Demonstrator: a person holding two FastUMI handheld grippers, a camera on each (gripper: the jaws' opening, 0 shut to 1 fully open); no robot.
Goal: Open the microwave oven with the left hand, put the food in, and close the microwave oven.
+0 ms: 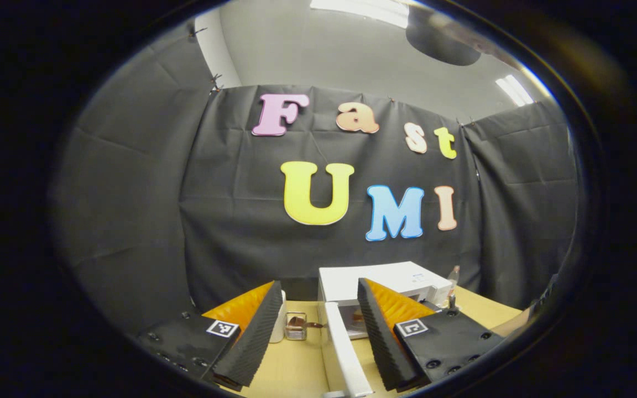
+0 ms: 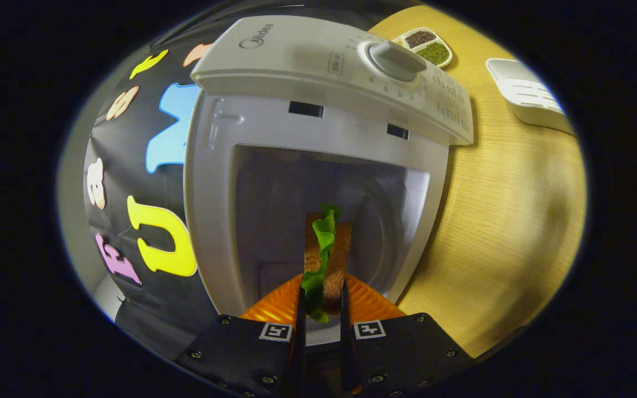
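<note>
Two views: the left gripper view first, then the right gripper view.
Left gripper: its fingers stand wide apart and hold nothing.
Door: the white door of the microwave is swung open, between the two fingers.
White box-shaped microwave oven: on the light wooden table, near a small glass jar.
Right gripper: closed on the food, both fingers pressing its sides.
Sandwich of brown bread with green lettuce: held on its edge, in front of the open grey cavity, I think not yet set down.
Handling: light and soft, I judge; the leaf may slip out, so hold the bread faces gently.
Table side: a divided dish of grains is well apart.
</note>
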